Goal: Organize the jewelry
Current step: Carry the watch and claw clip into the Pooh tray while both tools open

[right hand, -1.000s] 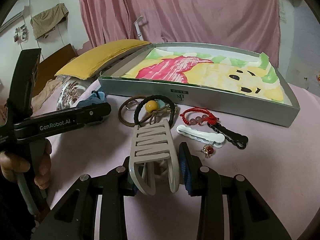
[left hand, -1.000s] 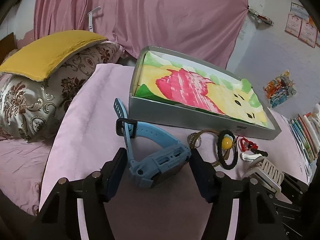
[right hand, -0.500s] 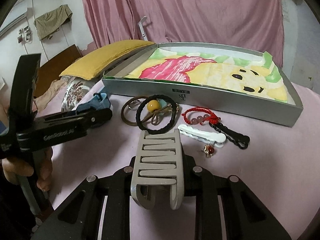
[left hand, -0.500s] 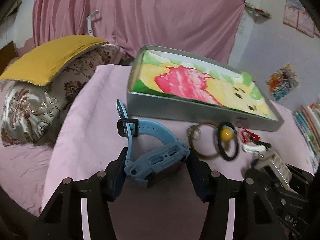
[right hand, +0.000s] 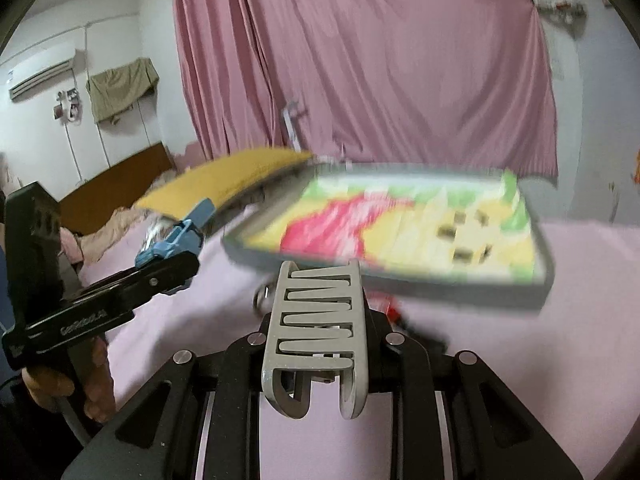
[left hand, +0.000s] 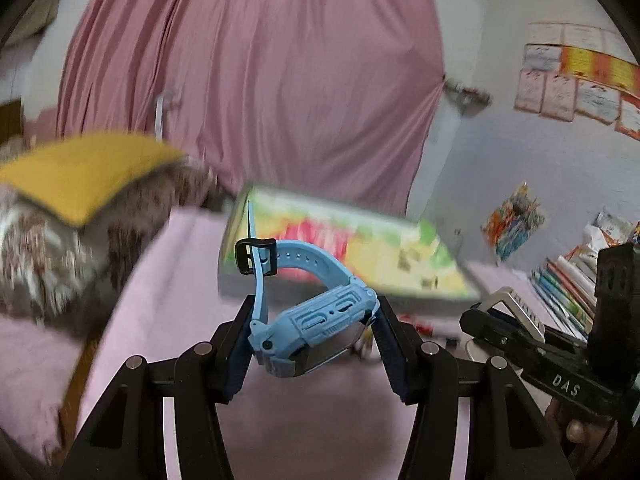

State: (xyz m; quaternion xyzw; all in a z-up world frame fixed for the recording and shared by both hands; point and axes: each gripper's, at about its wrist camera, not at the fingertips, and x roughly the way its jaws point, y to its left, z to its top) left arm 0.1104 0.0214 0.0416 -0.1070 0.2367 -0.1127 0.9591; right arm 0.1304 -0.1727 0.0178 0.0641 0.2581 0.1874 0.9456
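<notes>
My left gripper (left hand: 310, 346) is shut on a blue watch (left hand: 316, 320) and holds it in the air above the pink cloth, short of the grey tray (left hand: 304, 284). My right gripper (right hand: 320, 332) is shut on a grey claw hair clip (right hand: 316, 324) and holds it lifted in front of the grey tray (right hand: 400, 276), whose lining is yellow, pink and green. The left gripper with the watch (right hand: 176, 240) shows at the left of the right wrist view. The right gripper and the clip (left hand: 516, 308) show at the right of the left wrist view. Both views are motion-blurred.
A yellow cushion (left hand: 84, 176) on a patterned pillow (left hand: 48, 248) lies left of the tray. A pink curtain (right hand: 360, 60) hangs behind. Small red and black pieces (right hand: 404, 316) lie on the cloth in front of the tray. Books (left hand: 568, 284) stand at the right.
Both grippers have risen off the cloth, the left with the watch and the right with the clip. The hair ties and bracelet have dropped mostly out of view.
</notes>
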